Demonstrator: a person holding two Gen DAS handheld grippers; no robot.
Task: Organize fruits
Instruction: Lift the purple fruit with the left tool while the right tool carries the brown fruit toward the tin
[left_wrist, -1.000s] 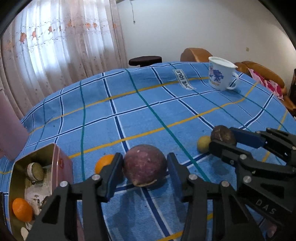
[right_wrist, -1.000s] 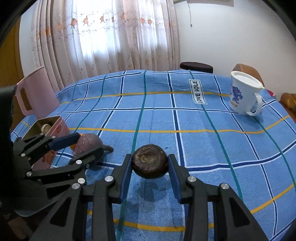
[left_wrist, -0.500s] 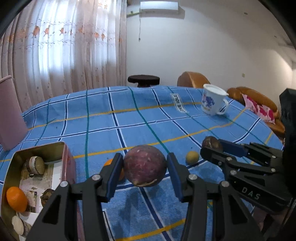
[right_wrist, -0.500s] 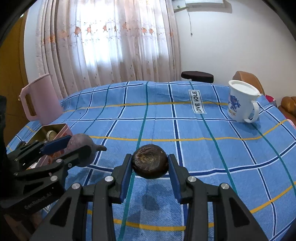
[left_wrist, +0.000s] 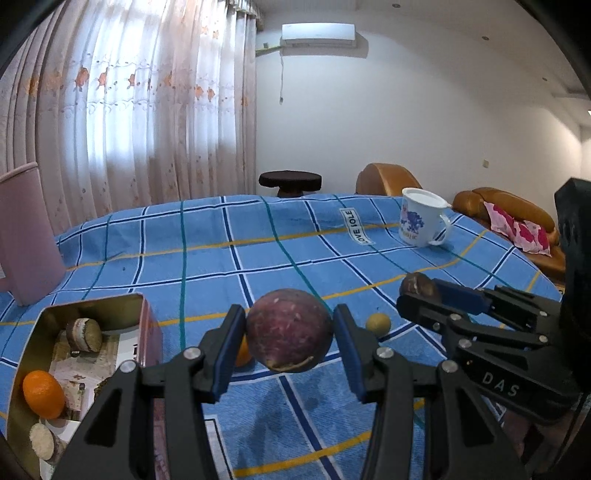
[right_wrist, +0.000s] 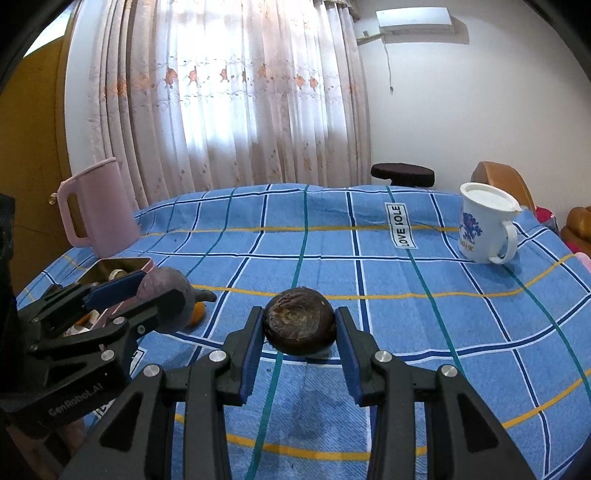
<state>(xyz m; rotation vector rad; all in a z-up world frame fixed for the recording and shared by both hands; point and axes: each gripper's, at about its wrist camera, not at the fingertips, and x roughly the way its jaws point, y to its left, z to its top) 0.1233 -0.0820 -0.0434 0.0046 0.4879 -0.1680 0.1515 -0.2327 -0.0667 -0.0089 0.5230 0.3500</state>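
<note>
My left gripper (left_wrist: 289, 334) is shut on a round purple fruit (left_wrist: 288, 328) and holds it above the blue checked cloth; it also shows in the right wrist view (right_wrist: 162, 291). My right gripper (right_wrist: 300, 326) is shut on a dark brown wrinkled fruit (right_wrist: 300, 321), seen too in the left wrist view (left_wrist: 419, 286). An open metal tin (left_wrist: 33, 332) at the lower left holds an orange (left_wrist: 42, 393) and other pieces. A small orange (left_wrist: 242, 354) and a small yellow fruit (left_wrist: 378, 323) lie on the cloth.
A pink jug (right_wrist: 98, 210) stands at the table's left, behind the tin. A white mug (right_wrist: 484, 225) stands at the far right. A "LOVE" label (right_wrist: 400, 225) is sewn on the cloth. A stool (right_wrist: 402, 173) and brown sofa (left_wrist: 509, 214) lie beyond the table.
Both grippers have risen off the cloth with their fruits held, and both views have tilted up to show more of the room.
</note>
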